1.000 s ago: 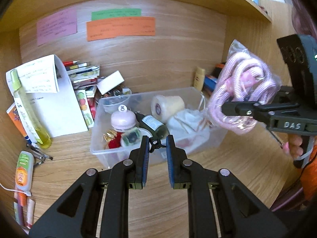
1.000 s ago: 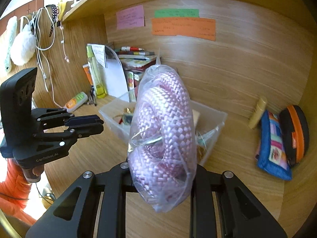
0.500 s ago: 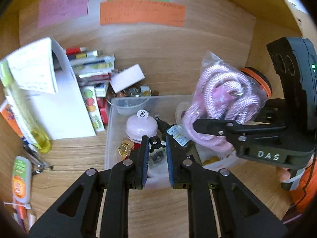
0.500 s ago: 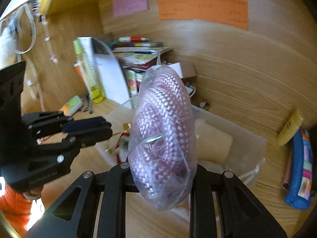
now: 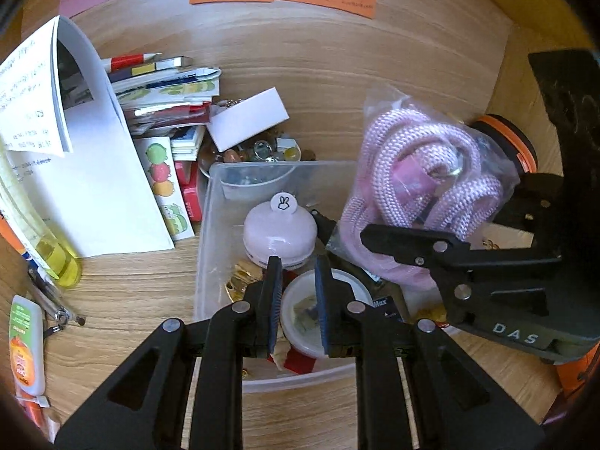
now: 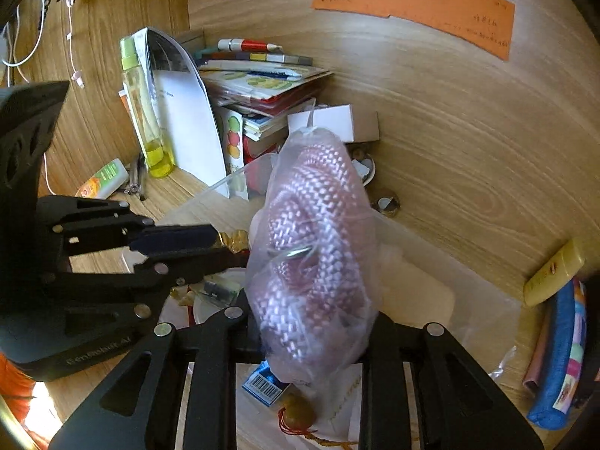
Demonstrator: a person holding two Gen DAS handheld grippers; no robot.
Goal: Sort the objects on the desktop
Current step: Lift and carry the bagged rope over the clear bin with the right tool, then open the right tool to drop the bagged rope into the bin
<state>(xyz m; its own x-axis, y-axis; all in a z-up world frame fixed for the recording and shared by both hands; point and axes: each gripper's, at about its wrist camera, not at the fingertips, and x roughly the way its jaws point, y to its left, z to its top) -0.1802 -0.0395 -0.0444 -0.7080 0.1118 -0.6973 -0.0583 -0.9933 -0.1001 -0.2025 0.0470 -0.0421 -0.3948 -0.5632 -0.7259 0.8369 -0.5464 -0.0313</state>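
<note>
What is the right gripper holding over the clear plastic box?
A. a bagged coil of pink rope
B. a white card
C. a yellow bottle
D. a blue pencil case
A: the right gripper pinches a clear bag of pink rope above the plastic box.

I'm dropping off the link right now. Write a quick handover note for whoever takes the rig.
Left claw: over the clear bin, narrow gap, nothing between the jaws, which are opening.
Right claw: holds the bagged pink rope above the bin, pads on the bag, jaws beginning to open.
Done: the pink jar, the white round tin and other small items lie in the bin.
Left: drop the rope in. The orange bottle, yellow tube and blue pencil case lie loose on the desk and probably need sorting.
</note>
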